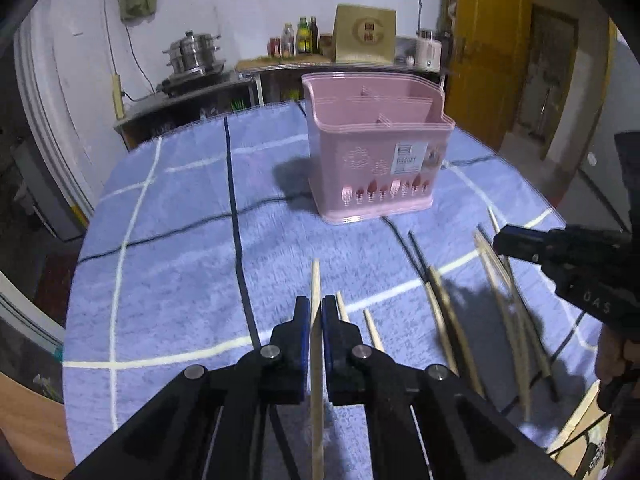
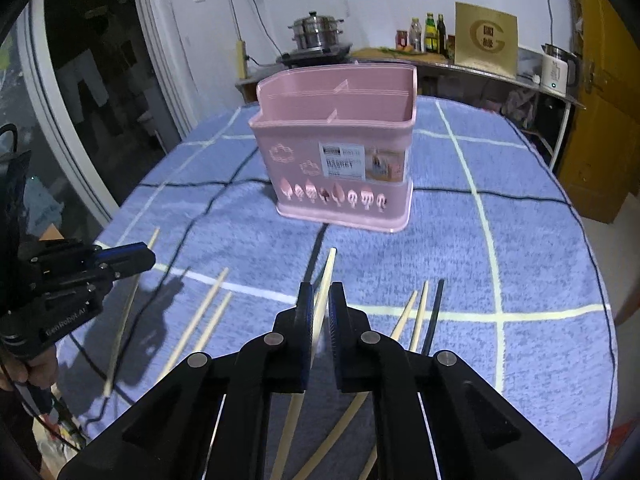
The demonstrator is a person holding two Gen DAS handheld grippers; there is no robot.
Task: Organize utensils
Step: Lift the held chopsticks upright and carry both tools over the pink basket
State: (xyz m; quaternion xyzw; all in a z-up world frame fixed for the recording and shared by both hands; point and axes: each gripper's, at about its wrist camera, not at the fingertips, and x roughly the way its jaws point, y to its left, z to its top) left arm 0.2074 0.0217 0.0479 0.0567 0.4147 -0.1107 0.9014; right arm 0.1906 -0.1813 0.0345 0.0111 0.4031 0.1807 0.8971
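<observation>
Two grippers here, and each one's got a chopstick pinched between its fingers. The left gripper (image 1: 316, 312) has its jaws squeezed onto a pale wooden chopstick (image 1: 316, 280) that pokes out past the tips toward the pink basket (image 1: 376, 152), and the rest of the stick runs back under the gripper body. Same deal on the other side: the right gripper (image 2: 320, 300) is clamped on its own light chopstick (image 2: 329, 268), which also sticks forward at a slight tilt. The basket sits upright near the middle of the table on a blue checked cloth (image 1: 180, 260), divided into compartments, and I can't see anything in them from these angles. Loose chopsticks are scattered on the cloth in front of it: a couple of pale ones (image 2: 208, 312) lying side by side between the two grippers, a few more pale ones plus a dark chopstick (image 2: 434, 312) just right of the right gripper. In the left wrist view, the right-hand bunch looks blurry, so no exact count from me. Behind the table there's a counter with a steel pot (image 2: 316, 32) and some bottles (image 2: 430, 34).
</observation>
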